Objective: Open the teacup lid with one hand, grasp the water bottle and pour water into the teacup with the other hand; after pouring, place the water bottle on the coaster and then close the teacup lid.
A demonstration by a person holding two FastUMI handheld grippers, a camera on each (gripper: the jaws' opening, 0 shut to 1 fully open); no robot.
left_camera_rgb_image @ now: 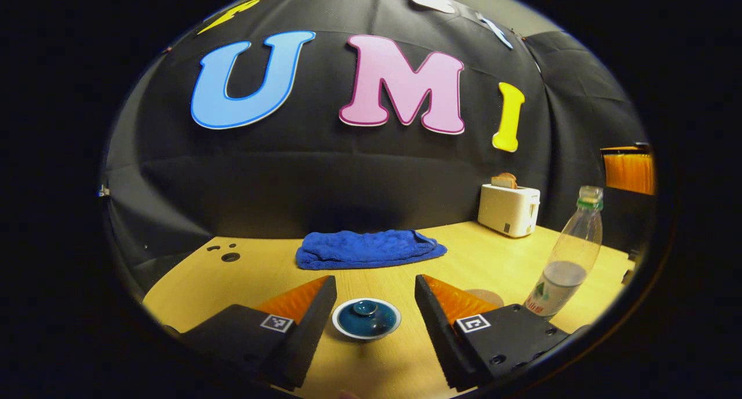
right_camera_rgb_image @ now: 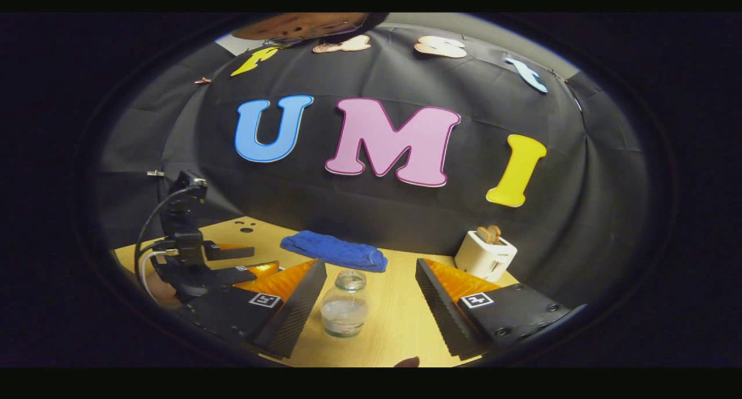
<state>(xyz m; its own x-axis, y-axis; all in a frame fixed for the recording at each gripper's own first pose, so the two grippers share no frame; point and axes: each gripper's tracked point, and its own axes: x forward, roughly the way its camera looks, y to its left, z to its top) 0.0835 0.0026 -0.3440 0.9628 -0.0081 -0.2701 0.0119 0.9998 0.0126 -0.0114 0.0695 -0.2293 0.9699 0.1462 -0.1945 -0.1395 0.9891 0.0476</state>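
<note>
Left gripper view: the left gripper (left_camera_rgb_image: 371, 306), jaws open, lines up on the lidded teacup (left_camera_rgb_image: 366, 319) straight ahead; the right gripper (right_camera_rgb_image: 371, 303), jaws open, frames the upright water bottle (right_camera_rgb_image: 345, 304).

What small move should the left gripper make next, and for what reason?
Probably it should go down and a little forward, then close on the knob of the teacup lid. The left gripper is open, its fingers stand on either side of the lidded cup without touching it, and the water bottle waits between the open right gripper's fingers.
</note>
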